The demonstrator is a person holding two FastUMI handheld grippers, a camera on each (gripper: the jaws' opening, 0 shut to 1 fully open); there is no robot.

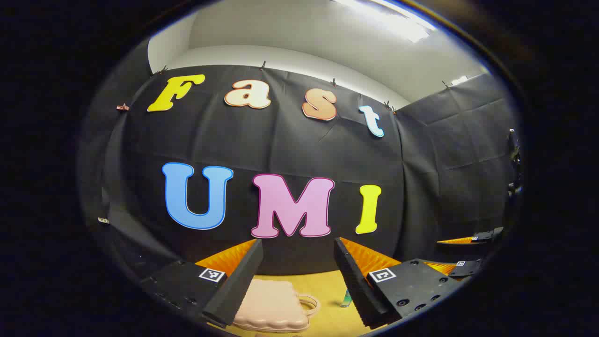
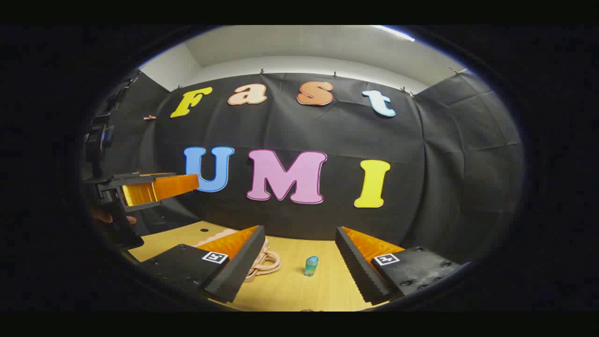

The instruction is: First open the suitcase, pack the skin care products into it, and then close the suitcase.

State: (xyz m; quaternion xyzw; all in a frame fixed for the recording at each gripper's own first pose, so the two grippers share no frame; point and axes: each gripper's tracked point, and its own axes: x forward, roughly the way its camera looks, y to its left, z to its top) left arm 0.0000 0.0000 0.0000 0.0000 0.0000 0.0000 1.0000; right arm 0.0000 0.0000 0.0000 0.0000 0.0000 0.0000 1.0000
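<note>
Suitcase [image 1: 273,306] lies shut on table [image 2: 290,288] below both released claws, left [image 1: 299,276], right [image 2: 299,262].

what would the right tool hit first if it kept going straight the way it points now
Probably nothing on the table: the right tool is open and aims above the small blue-green bottle, toward the black cloth wall. Depth is hard to judge.
</note>
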